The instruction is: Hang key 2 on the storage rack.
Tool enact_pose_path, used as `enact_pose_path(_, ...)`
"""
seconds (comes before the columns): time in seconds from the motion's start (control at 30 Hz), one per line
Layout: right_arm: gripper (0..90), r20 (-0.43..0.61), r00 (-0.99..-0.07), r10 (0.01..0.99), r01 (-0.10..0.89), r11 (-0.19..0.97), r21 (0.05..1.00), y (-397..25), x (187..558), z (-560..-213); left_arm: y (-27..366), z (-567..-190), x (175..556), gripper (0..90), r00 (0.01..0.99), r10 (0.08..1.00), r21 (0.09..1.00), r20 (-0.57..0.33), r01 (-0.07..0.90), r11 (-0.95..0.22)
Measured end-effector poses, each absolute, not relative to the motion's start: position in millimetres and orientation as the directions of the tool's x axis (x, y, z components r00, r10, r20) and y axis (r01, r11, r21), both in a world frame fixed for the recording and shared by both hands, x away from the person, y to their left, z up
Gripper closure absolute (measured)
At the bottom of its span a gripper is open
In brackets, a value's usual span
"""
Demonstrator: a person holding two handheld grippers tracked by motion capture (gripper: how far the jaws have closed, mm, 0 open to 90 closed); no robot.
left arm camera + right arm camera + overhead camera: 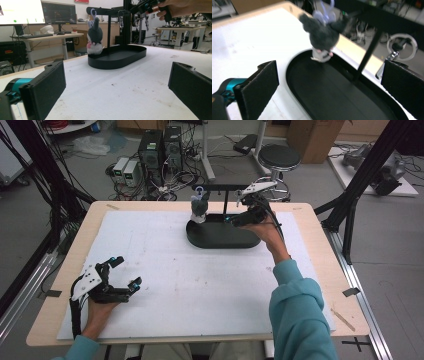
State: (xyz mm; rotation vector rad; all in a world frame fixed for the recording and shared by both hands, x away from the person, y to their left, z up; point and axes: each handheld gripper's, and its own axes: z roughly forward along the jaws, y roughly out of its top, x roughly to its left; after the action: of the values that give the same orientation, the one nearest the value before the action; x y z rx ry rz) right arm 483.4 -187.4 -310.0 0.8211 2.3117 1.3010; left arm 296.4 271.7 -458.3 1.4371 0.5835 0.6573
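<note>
A dark grey plush toy (200, 209) with a white underside and a lavender loop is at the left end of a black oval tray (220, 239). Its loop reaches up to the crossbar of a black stand (225, 187). In the left gripper view the plush toy (95, 37) is upright over the tray's rim (117, 60). My right gripper (237, 211) hovers open above the tray's right half, and its view looks down on the plush toy (322, 35) and the tray (342, 97). My left gripper (127, 271) rests open on the mat at the near left, holding nothing.
A white foam mat (200, 285) covers most of the wooden table. A metal clasp (121, 21) hangs from the stand's crossbar next to its post (367, 55). Beyond the table's far edge stand a stool (279, 156) and computer boxes (160, 147) on the floor.
</note>
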Motion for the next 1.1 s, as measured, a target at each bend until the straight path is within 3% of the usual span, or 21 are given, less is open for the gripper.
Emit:
enact_pose_path(0.33,0.6,-0.039,-0.769,0.638,0.202,0.301,0.932,-227,408,-320,271,-458,296,1.7,0.695,0.719,0.998,0.019,-0.054,0.027)
enact_pose_path(0.5,0.6,-0.073,-0.708,0.702,0.113,0.215,0.970,-258,358,-345,271,-458,296,1.7,0.692,0.721,0.998,0.021,-0.055,0.024)
enact_pose_path(0.63,0.6,-0.043,-0.672,0.739,0.076,0.127,0.989,-281,330,-375,271,-458,296,1.7,0.690,0.723,0.998,0.019,-0.054,0.025)
enact_pose_path(0.9,0.6,-0.028,-0.613,0.789,0.059,0.082,0.995,-300,307,-428,271,-458,296,1.7,0.685,0.728,0.998,0.022,-0.053,0.020)
enact_pose_path(1.1,0.6,0.002,-0.566,0.824,0.033,0.021,0.999,-306,303,-443,271,-458,296,1.7,0.684,0.729,0.998,0.025,-0.055,0.018)
